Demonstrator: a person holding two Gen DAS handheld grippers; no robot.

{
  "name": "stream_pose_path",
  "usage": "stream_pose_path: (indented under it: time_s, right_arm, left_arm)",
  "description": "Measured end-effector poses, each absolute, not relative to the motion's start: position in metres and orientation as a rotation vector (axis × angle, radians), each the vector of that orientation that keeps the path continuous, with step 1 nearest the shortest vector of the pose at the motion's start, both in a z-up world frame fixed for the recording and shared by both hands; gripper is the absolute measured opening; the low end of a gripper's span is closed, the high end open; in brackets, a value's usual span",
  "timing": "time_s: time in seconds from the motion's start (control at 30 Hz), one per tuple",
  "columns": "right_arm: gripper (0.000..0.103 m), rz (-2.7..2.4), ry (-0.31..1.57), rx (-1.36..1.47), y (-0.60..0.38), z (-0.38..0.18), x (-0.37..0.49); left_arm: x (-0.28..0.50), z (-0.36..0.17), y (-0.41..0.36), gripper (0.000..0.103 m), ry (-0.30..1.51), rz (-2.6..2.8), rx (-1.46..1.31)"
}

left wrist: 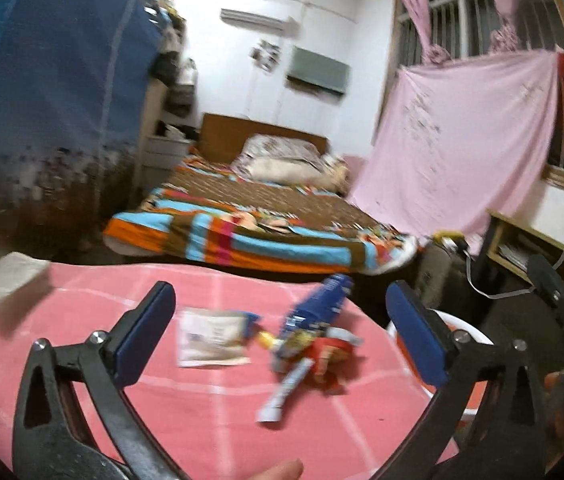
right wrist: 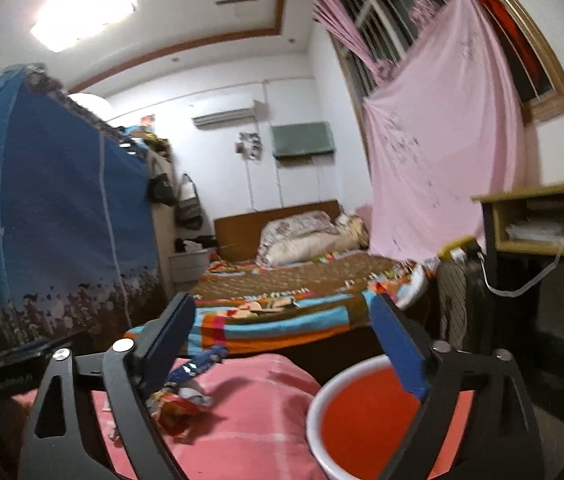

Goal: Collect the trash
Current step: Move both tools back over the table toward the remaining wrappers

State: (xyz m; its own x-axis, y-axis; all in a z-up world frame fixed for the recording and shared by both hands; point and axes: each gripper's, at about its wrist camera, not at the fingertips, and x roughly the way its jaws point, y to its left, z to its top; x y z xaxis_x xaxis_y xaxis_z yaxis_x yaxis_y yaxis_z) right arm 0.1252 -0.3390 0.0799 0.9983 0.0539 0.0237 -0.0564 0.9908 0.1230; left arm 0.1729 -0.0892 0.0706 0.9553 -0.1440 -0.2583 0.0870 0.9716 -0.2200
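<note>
- We take the red basin (right wrist: 366,416) with the white rim as landmark; it sits at the right edge of the desk (left wrist: 210,420), which carries a pink cloth with a pale grid.
- Left gripper (left wrist: 282,334): jaws wide apart, blue pads facing each other, nothing between the pads. It hangs above the desk, left of the basin (left wrist: 448,322).
- Right gripper (right wrist: 288,340): jaws also spread wide, nothing clamped. Its right finger stands in front of the basin; its left finger stands in front of the wrappers.
- Trash, all left of the basin and lying on the pink cloth:
  - blue packet (left wrist: 318,308), long and crumpled, nearest the far desk edge;
  - red wrapper (left wrist: 330,358), touching the near end of the blue packet;
  - white tube-like wrapper (left wrist: 286,394), slanting out from under the red one toward us;
  - flat white sachet (left wrist: 210,338), just left of that cluster, apart from it by a small gap.
- In the right wrist view the same heap shows as a blue packet (right wrist: 198,364) over a red wrapper (right wrist: 176,410), well left of the basin.
- We see no trash inside the basin; its red floor shows bare where visible.
- A pale block (left wrist: 6,280) lies far left of the basin; too blurred to identify.
- Beyond the basin: a bed (left wrist: 266,220) with a striped cover.
- A fingertip (left wrist: 278,470) shows at the bottom edge of the left wrist view.
- Both views carry motion blur.
</note>
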Motion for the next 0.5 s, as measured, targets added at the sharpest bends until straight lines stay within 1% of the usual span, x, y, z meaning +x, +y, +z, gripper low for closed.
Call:
stream_pose_path:
  time_s: [0.23,0.5]
  right_arm:
    - [0.103,0.134,-0.074,0.034,-0.307,0.077,0.124]
    - [0.103,0.186,-0.058,-0.002,-0.284,0.071,0.135]
  left_arm:
    - [0.154,0.066,-0.055,0.088,0.191,-0.022,-0.174]
    - [0.147,0.064,-0.035,0.088,0.119,0.022,-0.12]
